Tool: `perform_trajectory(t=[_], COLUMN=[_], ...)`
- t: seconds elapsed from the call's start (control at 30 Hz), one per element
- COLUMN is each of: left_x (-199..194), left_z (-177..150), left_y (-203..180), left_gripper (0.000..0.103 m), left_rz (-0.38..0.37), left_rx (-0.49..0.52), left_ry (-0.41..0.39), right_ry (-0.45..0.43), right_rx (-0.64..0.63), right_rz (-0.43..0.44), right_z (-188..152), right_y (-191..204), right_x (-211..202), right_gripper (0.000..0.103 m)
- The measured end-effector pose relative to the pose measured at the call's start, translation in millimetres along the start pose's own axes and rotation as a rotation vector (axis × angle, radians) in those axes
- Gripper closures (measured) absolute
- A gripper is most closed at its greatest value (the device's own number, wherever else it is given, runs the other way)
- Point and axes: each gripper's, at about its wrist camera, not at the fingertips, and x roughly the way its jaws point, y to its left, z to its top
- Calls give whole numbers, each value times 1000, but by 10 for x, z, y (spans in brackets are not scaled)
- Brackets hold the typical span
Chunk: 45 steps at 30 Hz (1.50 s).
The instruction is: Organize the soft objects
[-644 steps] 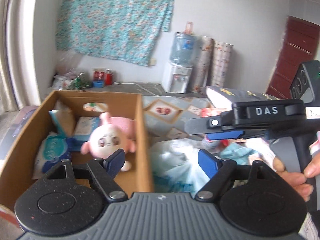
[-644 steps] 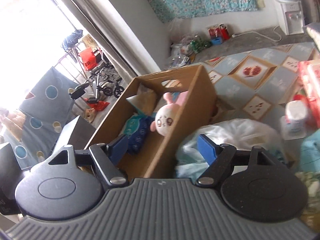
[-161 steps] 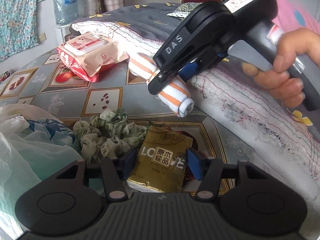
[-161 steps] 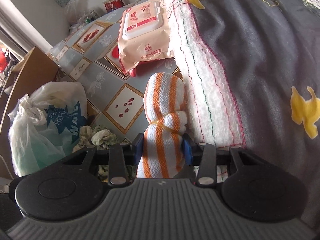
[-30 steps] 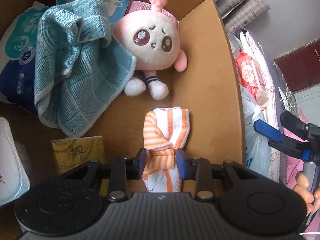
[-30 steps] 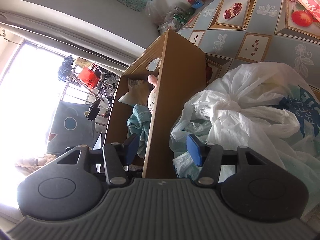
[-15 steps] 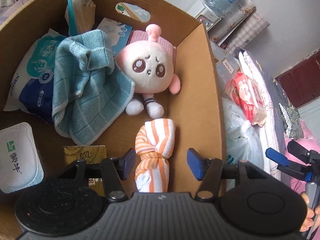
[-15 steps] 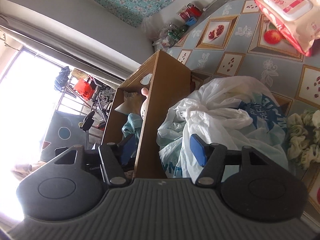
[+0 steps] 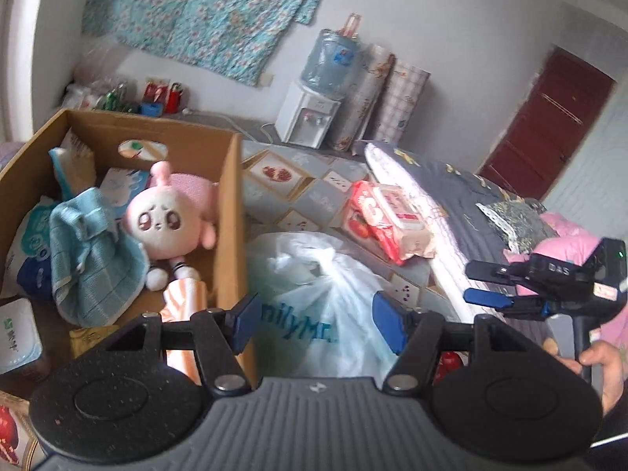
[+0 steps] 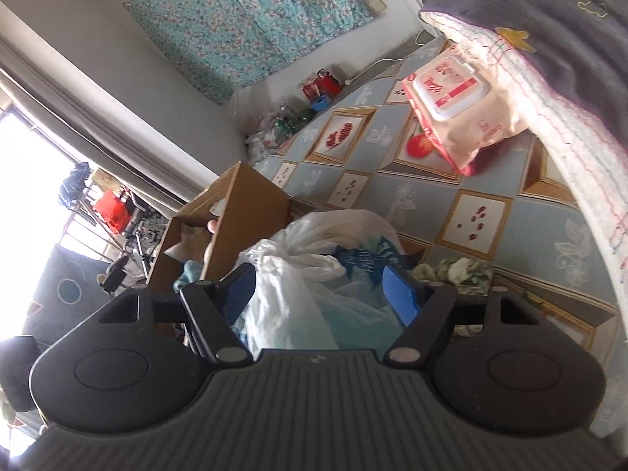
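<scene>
Left gripper is spread wide with nothing between its blue pads — the jaws have just been opening. It hangs above the right wall of the cardboard box, with the white plastic bag showing through the gap.

The orange-and-white striped towel roll lies inside the box on its floor, against that right wall, just below the feet of the pink plush doll. To the doll's left there's a teal checked cloth draped over blue-and-white tissue packs. A white tub and a yellow packet sit at the near left end of the box.

Right gripper is spread too, jaws also just been opening, nothing pinched. From its own camera it looks over the plastic bag, which sits right beside the box on the patterned bedsheet. In the left wrist view that gripper shows at the far right, held by a hand, fingers apart and empty.

Out on the bed: a pink wet-wipes pack leaning on the edge of a dark grey quilt, and a crumpled green-and-white cloth just beyond the bag — partly hidden behind the right gripper's finger, so can't tell much more about it.
</scene>
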Motion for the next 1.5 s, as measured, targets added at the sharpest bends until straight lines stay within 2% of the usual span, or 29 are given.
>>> perform_trajectory(t=[0.13, 0.23, 0.33, 0.47, 0.57, 0.63, 0.7, 0.8, 1.2, 1.27, 1.33, 1.37, 1.47, 1.5], left_x=[221, 505, 779, 1020, 1185, 1282, 1379, 1500, 1953, 1987, 1996, 1989, 1936, 1907], left_z=[-261, -468, -656, -814, -844, -864, -910, -950, -1284, -1334, -1371, -1383, -1388, -1380], left_y=[-562, -881, -1163, -1356, -1447, -1494, -1561, -1624, -1948, -1987, -2022, -2043, -2066, -2071], left_gripper=[39, 41, 43, 43, 43, 43, 43, 43, 42, 47, 62, 64, 80, 90], left_rz=[-33, -18, 23, 6, -5, -1, 6, 3, 13, 14, 9, 8, -6, -11], left_rx=[159, 275, 407, 512, 557, 590, 624, 663, 769, 782, 802, 811, 817, 813], left_ry=[-40, -45, -42, -17, 6, 17, 31, 49, 163, 160, 150, 143, 126, 117], right_ry=[54, 93, 121, 178, 222, 245, 253, 258, 348, 345, 332, 324, 297, 288], right_rx=[-42, -65, -85, -99, -100, -104, -98, -83, 102, 119, 125, 128, 131, 128], right_rz=[-94, -148, -185, -204, -196, -196, -177, -155, -26, -23, -28, -31, -29, -27], right_z=[-38, -50, -26, 16, 13, 5, 9, 26, -261, -307, -326, -326, -305, -298], right_y=[-205, -373, -533, -727, -836, -899, -961, -1039, -1347, -1357, -1351, -1346, -1300, -1271], right_x=[49, 117, 208, 397, 552, 651, 705, 694, 390, 331, 272, 242, 149, 113], right_gripper=[31, 35, 44, 51, 59, 68, 82, 89, 92, 92, 92, 92, 95, 96])
